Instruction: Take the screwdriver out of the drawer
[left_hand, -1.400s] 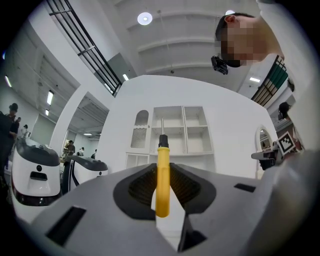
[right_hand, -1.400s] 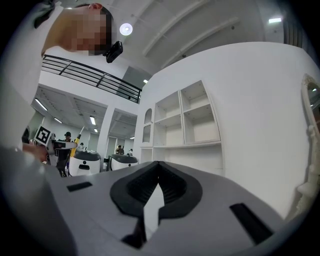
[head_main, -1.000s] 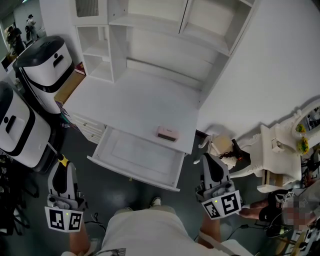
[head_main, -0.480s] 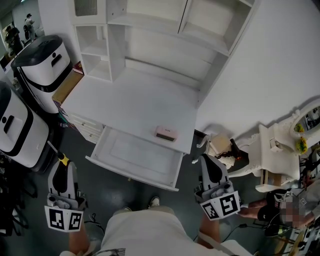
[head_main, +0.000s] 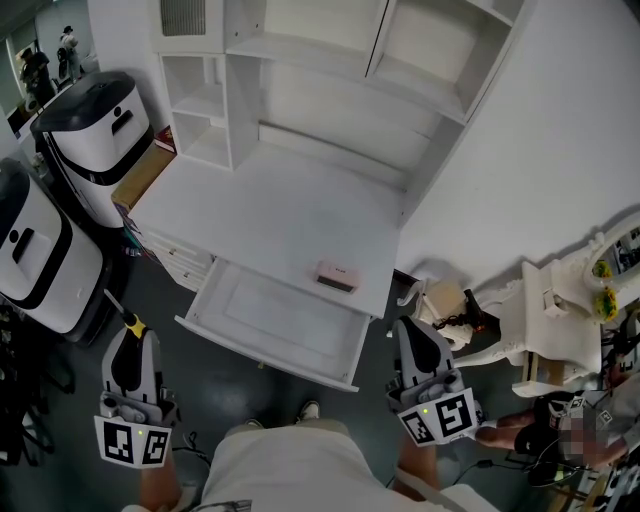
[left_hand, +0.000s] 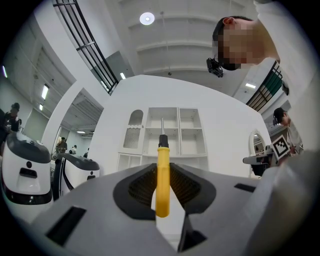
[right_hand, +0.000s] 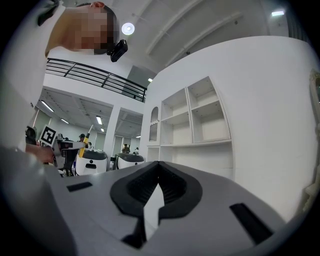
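Still no change: left claw (head_main: 130, 345) clamps screwdriver (left_hand: 162, 182) clear of drawer (head_main: 270, 310), right claw (head_main: 410, 335) closed empty; extraction looks done.

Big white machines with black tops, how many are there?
2 machines, both left of the white desk: far machine at the back, near machine left of the open drawer. Others may be hidden out of view.

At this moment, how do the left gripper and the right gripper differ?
The left gripper is clamped on a yellow-handled screwdriver, shaft pointing forward; the right gripper holds nothing, its jaws together. The left gripper sits left of the open white drawer, the right gripper past its right corner. Both are grey with a square-marker cube.
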